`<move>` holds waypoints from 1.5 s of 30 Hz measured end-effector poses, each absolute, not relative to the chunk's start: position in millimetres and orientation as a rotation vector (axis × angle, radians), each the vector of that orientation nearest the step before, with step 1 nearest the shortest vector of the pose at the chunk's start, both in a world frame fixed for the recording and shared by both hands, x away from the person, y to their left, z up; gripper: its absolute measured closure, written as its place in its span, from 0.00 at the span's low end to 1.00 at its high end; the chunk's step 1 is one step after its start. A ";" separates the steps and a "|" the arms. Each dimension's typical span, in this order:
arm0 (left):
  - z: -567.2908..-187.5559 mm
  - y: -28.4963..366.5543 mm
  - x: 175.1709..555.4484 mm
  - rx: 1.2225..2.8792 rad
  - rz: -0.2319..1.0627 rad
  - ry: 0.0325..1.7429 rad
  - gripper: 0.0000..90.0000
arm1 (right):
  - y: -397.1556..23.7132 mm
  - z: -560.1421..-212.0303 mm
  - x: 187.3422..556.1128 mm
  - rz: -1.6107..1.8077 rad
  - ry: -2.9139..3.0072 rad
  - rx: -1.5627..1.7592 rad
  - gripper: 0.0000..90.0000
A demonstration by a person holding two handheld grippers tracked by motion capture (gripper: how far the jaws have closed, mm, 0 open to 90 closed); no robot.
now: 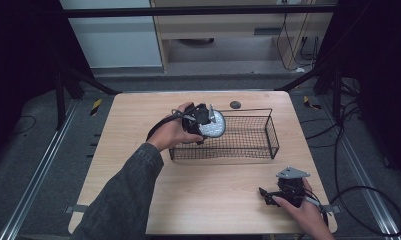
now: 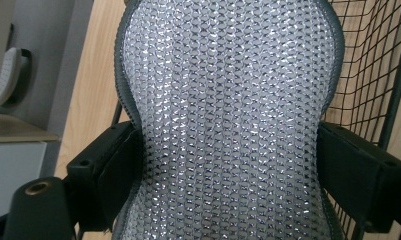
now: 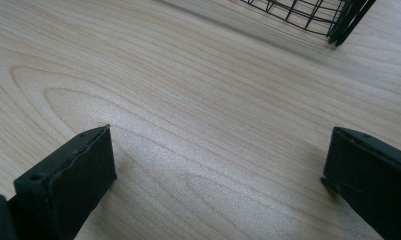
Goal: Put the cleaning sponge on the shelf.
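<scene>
Scrubber (image 1: 213, 125), a round silvery mesh pad with a dark stitched rim, hangs at the left end of the wire basket (image 1: 268, 131), just above or at its rim, pinched by the left gripper (image 1: 202, 121). In the left gripper view the scrubber (image 2: 228, 130) is squeezed to a waist where the two black pads (image 2: 119, 165) press in from both sides, so the grip is firm and across its middle. The basket wall (image 2: 373, 70) shows just beside it on the right of that view. The step in hand looks like placing the scrubber into the basket. To do it well, I would carry the pad clear over the near-left wire before lowering, so the soft rim does not snag on the mesh. It should then go down until it nearly rests on the basket floor, and only then should the jaws part. Letting go too high may let the springy pad bounce or catch upright against the wall; whether it already touches the wire I cannot tell. The right gripper (image 1: 282, 192) rests near the front right corner of the table (image 1: 138, 150), well apart from the basket, its jaws spread wide with only bare wood (image 3: 198, 110) between them. It can stay parked there, since it plays no part in this placement.
</scene>
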State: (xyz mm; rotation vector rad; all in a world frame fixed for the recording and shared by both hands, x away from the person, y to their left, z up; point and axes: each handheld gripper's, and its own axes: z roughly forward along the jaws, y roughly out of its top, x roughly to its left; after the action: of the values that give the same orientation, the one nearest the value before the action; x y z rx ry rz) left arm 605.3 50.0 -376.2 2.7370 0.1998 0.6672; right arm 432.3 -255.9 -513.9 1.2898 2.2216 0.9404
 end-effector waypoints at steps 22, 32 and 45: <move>-391.2 53.7 611.8 2.738 0.586 0.267 0.06 | -255.8 -514.0 432.3 0.942 2.221 1.290 0.00; -387.7 58.0 608.7 2.698 0.570 0.290 0.07 | -255.8 -514.0 432.4 0.943 2.222 1.289 0.00; -378.4 56.8 597.5 2.663 0.578 0.263 0.08 | -255.9 -514.0 432.4 0.943 2.222 1.288 0.00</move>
State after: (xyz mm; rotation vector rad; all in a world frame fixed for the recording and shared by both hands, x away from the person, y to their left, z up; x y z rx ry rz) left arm 597.5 56.8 -378.4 2.6634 0.2633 0.5778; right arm 432.4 -255.9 -514.0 1.2882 2.2219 0.9428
